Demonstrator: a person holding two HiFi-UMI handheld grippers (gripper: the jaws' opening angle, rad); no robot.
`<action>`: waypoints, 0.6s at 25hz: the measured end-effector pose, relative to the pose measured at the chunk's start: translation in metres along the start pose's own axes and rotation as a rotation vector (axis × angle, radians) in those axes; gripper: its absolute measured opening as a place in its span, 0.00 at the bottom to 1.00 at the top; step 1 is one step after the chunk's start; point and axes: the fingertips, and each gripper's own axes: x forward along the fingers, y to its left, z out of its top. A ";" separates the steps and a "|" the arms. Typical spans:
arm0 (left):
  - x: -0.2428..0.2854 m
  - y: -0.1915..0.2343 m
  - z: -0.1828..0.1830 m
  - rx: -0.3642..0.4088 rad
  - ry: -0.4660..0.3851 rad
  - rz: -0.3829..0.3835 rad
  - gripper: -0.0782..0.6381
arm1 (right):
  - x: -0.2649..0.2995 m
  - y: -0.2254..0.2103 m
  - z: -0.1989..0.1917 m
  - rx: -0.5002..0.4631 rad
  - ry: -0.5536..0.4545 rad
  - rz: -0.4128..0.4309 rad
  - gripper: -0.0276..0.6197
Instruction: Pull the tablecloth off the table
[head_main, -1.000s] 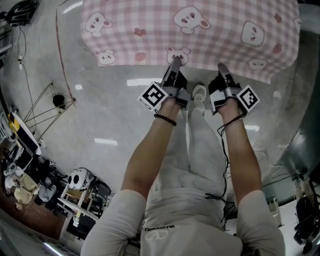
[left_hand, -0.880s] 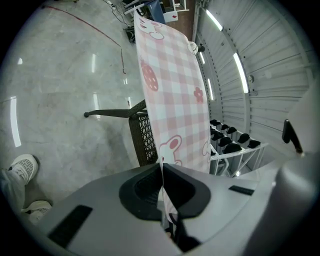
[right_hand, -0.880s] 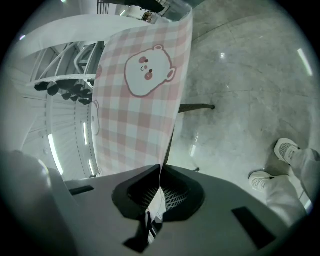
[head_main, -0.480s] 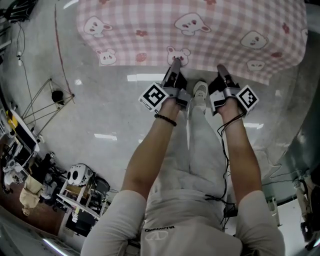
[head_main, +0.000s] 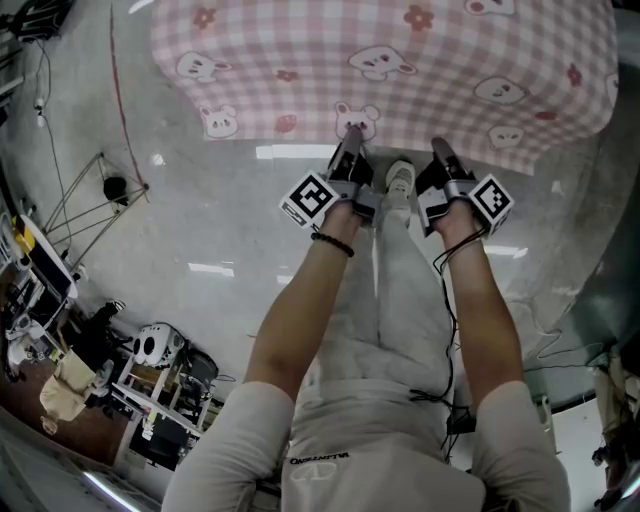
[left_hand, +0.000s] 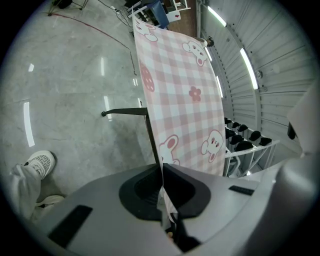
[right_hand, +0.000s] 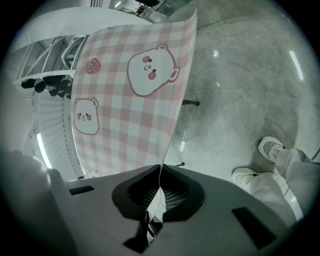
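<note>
The pink checked tablecloth spreads out ahead of me, above the grey floor. My left gripper pinches its near hem at a bear print. My right gripper pinches the same hem nearby.

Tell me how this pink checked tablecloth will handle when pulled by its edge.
Probably thin and floppy: the tablecloth drapes downward at its edges, its hem pinched flat in the left gripper and right gripper. Likely light: it stretches smooth from both pairs of jaws.
</note>
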 end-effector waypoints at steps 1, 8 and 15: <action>0.000 0.003 -0.001 -0.002 0.001 0.006 0.11 | 0.001 -0.003 -0.001 0.004 0.001 -0.006 0.06; 0.003 0.013 0.001 0.008 0.003 0.057 0.11 | 0.008 -0.015 0.004 0.012 0.018 -0.049 0.06; -0.008 0.010 -0.008 -0.029 0.004 0.017 0.11 | -0.004 -0.023 -0.001 0.000 0.017 -0.064 0.06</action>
